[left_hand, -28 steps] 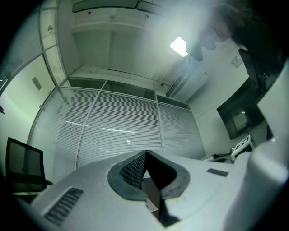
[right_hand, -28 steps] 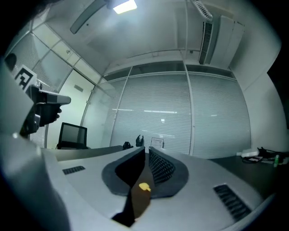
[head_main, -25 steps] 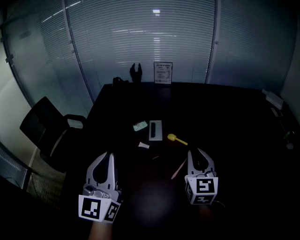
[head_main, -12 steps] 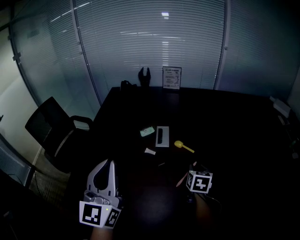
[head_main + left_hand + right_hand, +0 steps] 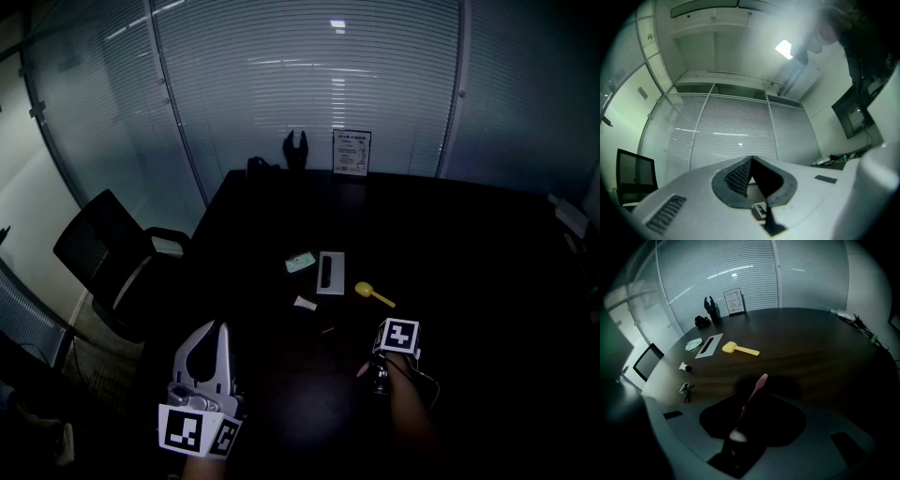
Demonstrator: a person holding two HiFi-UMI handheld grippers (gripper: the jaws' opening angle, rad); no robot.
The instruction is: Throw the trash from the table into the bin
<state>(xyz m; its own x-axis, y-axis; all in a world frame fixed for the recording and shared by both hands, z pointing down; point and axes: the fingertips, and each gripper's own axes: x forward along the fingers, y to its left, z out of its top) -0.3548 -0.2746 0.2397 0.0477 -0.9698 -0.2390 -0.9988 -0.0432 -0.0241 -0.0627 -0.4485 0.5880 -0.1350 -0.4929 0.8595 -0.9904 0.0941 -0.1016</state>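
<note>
Right gripper (image 5: 378, 373) tips steeply down over the pink stick (image 5: 752, 392) near the table's (image 5: 487, 244) 6 o'clock edge; its jaws have just been opening and stand apart with the stick between them, unclamped, probably to straddle it for pickup; left gripper (image 5: 214, 330) hangs at 8 o'clock, fingers together, empty; yellow scoop (image 5: 373, 294) lies toward 12; no bin shows.

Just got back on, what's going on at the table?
A person works at the dark table with a gripper in each hand. The right gripper points down over a pink stick; its jaws have just been opening, with the stick between them, not gripped. The left gripper is shut and empty. A yellow scoop, a green wrapper and a white scrap lie further out.
</note>
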